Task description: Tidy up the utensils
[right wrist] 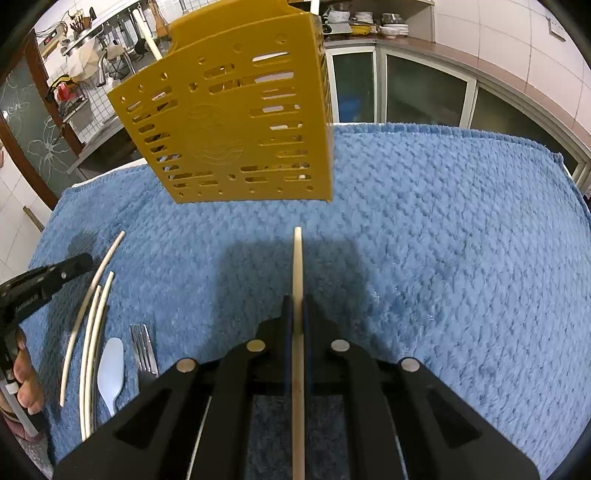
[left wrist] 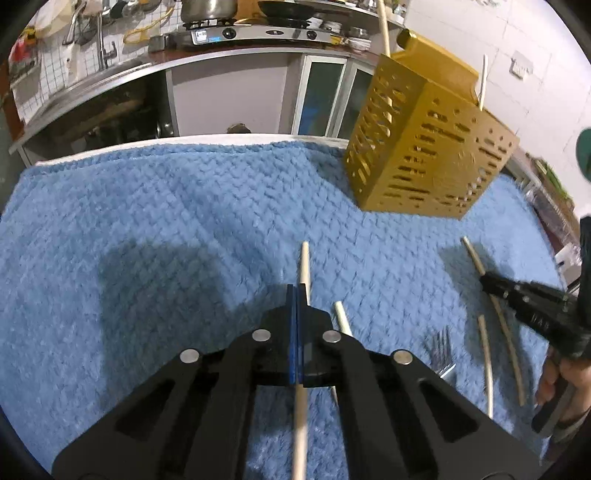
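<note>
A yellow slotted utensil holder (left wrist: pixel 424 147) stands on the blue towel (left wrist: pixel 166 221), with chopsticks sticking out of its top; it also shows in the right wrist view (right wrist: pixel 236 122). My left gripper (left wrist: pixel 298 295) is shut on a cream chopstick (left wrist: pixel 305 266) that points toward the holder. My right gripper (right wrist: pixel 297 306) is shut on another cream chopstick (right wrist: pixel 297 258); it also shows in the left wrist view (left wrist: pixel 491 284). Loose chopsticks (right wrist: pixel 88 332), a white spoon (right wrist: pixel 110 369) and a fork (right wrist: pixel 144 349) lie on the towel (right wrist: pixel 443 240) between the grippers.
A kitchen counter with a stove (left wrist: pixel 251 31) and a sink tap (left wrist: pixel 105 44) runs behind the table. Glass-door cabinets (right wrist: pixel 424 88) stand behind the far edge. The left gripper's body (right wrist: pixel 40 284) shows at the left of the right wrist view.
</note>
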Motion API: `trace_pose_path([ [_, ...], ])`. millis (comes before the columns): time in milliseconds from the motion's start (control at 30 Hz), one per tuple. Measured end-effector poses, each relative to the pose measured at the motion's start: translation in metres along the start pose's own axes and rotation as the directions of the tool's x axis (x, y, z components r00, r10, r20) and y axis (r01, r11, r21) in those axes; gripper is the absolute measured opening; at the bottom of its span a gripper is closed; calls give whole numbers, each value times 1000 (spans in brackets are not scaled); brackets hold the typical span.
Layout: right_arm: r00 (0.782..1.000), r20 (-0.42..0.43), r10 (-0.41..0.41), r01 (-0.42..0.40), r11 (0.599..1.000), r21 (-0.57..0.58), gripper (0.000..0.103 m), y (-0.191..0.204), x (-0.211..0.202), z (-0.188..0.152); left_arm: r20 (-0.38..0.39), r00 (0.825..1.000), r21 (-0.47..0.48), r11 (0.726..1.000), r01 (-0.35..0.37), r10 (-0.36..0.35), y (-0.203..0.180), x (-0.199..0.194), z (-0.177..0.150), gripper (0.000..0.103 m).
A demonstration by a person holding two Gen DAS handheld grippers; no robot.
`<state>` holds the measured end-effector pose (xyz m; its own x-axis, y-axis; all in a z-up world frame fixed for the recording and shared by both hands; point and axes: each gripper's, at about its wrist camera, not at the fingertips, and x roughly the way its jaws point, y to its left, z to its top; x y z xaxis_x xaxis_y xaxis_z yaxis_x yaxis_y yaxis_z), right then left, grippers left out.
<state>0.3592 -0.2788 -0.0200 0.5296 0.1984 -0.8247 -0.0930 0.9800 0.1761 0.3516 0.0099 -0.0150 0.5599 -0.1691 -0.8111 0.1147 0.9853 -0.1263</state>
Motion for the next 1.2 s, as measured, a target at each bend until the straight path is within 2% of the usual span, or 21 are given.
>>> trace_pose_path([
  [233, 1000, -18, 7, -7, 1000, 11, 6, -3, 2, 6, -51, 999, -14, 1000, 13, -14, 4, 12, 1, 0],
  [433, 1000, -14, 3, -3, 1000, 2, 6, -4, 2, 6, -44, 999, -1, 1000, 31, -31, -3, 14, 6, 0],
  [567, 1000, -11, 2, -2, 1000, 0, 6, -4, 2, 5, -43, 999, 24, 1000, 14, -13, -9, 18, 9, 2],
  [600, 1000, -10, 1, -1, 1000, -2, 6, -4, 2, 5, -40, 999, 22, 1000, 20, -19, -10, 18, 9, 3],
  [667, 1000, -7, 0, 0, 1000, -4, 6, -3, 2, 4, -39, 999, 18, 999, 27, -26, -9, 16, 10, 13],
  [733, 1000, -6, 0, 0, 1000, -2, 6, -4, 2, 3, -43, 999, 30, 999, 34, -32, -12, 17, 10, 15],
  [800, 1000, -6, 0, 0, 1000, 1, 6, -4, 2, 3, -52, 998, 48, 998, 34, -31, -15, 18, 9, 15],
  [867, 1000, -5, -2, 2, 1000, 3, 6, -3, 2, 3, -65, 998, 65, 998, 5, -1, -17, 22, 8, 14],
  [967, 1000, -21, -8, 8, 1000, 10, 6, -2, 4, 7, -75, 997, 66, 998, 3, 2, -15, 27, 8, 5],
  [1200, 997, -66, -48, 48, 999, 1, 6, 5, 13, 23, -91, 996, 70, 997, -15, 21, -19, 31, 16, 4],
])
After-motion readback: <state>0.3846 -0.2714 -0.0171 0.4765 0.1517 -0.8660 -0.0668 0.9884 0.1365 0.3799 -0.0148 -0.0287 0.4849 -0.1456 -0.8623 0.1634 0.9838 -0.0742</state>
